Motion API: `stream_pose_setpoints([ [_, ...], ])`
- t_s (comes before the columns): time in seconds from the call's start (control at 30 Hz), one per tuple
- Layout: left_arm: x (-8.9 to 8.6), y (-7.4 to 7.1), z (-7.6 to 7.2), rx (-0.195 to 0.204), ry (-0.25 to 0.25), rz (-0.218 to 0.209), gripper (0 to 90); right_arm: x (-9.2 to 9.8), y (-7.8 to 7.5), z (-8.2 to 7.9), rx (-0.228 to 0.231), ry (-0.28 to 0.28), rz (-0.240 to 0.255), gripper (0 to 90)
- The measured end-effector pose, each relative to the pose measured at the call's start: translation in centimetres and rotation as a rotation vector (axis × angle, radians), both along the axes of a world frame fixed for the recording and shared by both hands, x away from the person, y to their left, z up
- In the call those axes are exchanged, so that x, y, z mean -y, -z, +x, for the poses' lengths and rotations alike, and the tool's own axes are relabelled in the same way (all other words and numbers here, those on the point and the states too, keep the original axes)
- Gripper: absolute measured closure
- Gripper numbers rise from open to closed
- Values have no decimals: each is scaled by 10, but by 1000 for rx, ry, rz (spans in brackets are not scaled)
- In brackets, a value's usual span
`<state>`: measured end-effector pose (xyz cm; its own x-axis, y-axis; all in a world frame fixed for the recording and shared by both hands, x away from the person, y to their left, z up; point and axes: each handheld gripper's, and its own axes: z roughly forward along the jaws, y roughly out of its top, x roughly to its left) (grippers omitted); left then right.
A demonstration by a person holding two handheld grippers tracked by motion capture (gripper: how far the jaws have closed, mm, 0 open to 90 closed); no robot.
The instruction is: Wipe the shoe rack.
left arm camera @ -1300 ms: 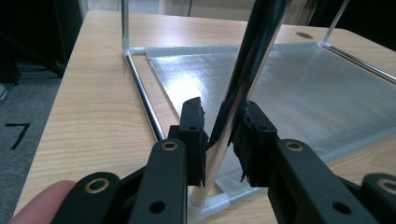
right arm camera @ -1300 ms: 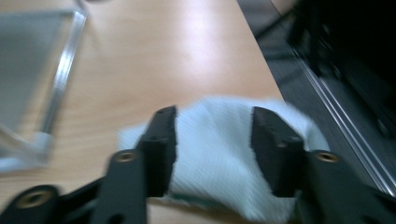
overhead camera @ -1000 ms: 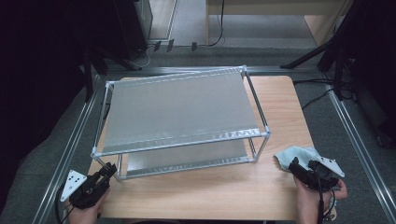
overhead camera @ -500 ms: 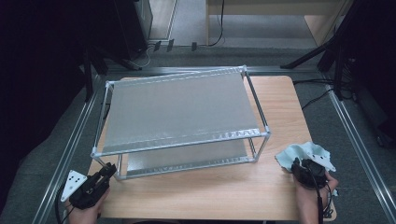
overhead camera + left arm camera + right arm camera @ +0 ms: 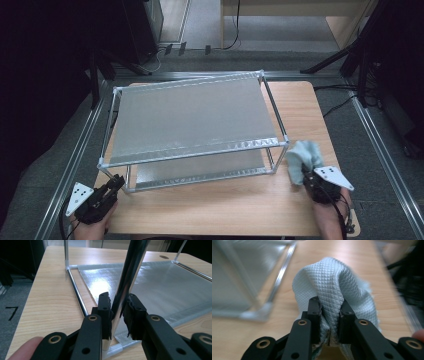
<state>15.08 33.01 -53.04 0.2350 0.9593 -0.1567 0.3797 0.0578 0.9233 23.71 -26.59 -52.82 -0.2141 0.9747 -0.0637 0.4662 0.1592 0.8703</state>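
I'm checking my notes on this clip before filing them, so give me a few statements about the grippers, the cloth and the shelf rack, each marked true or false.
1. The right gripper is shut on the light blue cloth. True; its jaws have just been closing, with the cloth bunched between them.
2. The left gripper hangs open over bare table. False: it clamps the rack's front corner post.
3. The shelf rack has two silvery shelves. True.
4. The cloth lies spread on the top shelf. False: it is right of the rack, above the wooden table.
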Motion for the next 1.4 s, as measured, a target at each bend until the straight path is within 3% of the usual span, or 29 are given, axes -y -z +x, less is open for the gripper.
stream_pose_setpoints([
  [0.03,0,0,0,0,0,2,764,-8,7,3,-42,-76,11,760],
  [0.07,0,0,0,1,2,1,768,-11,10,4,-57,-100,24,743],
  [0.1,0,0,0,5,9,0,769,-13,11,4,-68,-103,30,700],
  [0.2,3,0,-1,12,31,2,771,-17,15,9,-107,-61,53,435],
  [0.23,3,0,-1,12,31,2,769,-17,15,9,-107,-61,53,435],
  [0.27,4,0,-1,12,35,5,763,-17,19,14,-164,-27,62,389],
  [0.3,5,0,-1,13,38,3,763,-17,19,14,-164,-27,62,389],
  [0.37,7,0,-1,19,34,-12,708,-15,22,18,-204,16,71,510],
  [0.47,12,0,-1,24,6,-22,741,-13,21,18,-210,28,55,643],
  [0.57,18,0,1,27,-6,-15,784,-11,19,22,-241,-13,90,752],
  [0.63,26,-1,3,26,2,39,793,-4,11,31,-304,-74,158,767],
  [0.7,32,-4,5,13,1,66,795,0,4,34,-279,-80,186,773],
  [0.73,33,-4,6,9,-12,64,793,5,-4,36,-244,-76,237,775],
  [0.77,32,-5,7,4,-20,52,781,10,-18,37,-166,-108,306,776],
  [0.8,32,-5,8,2,-31,35,781,10,-18,37,-166,-108,306,776],
  [0.83,31,-4,8,3,-37,28,771,9,-23,36,-129,-125,294,776],
  [0.87,30,-3,8,12,-32,29,790,3,-27,30,-58,-155,253,776],
  [0.97,31,-1,7,39,-34,61,804,-6,-28,26,-24,-198,219,783],
  [1.0,31,-1,7,39,-41,71,806,-14,-28,21,14,-215,130,782],
  [1.07,32,-1,7,41,-38,81,809,-15,-26,20,28,-238,128,784],
  [1.17,32,1,4,47,-18,58,806,-9,-23,17,24,-252,167,784],
  [1.2,36,1,-1,54,-1,75,808,-6,-22,16,23,-256,170,784],
  [1.3,40,1,-3,56,22,80,810,-1,-20,13,15,-263,162,784],
  [1.4,44,1,-5,59,64,97,811,5,-10,11,-37,-281,118,782],
])
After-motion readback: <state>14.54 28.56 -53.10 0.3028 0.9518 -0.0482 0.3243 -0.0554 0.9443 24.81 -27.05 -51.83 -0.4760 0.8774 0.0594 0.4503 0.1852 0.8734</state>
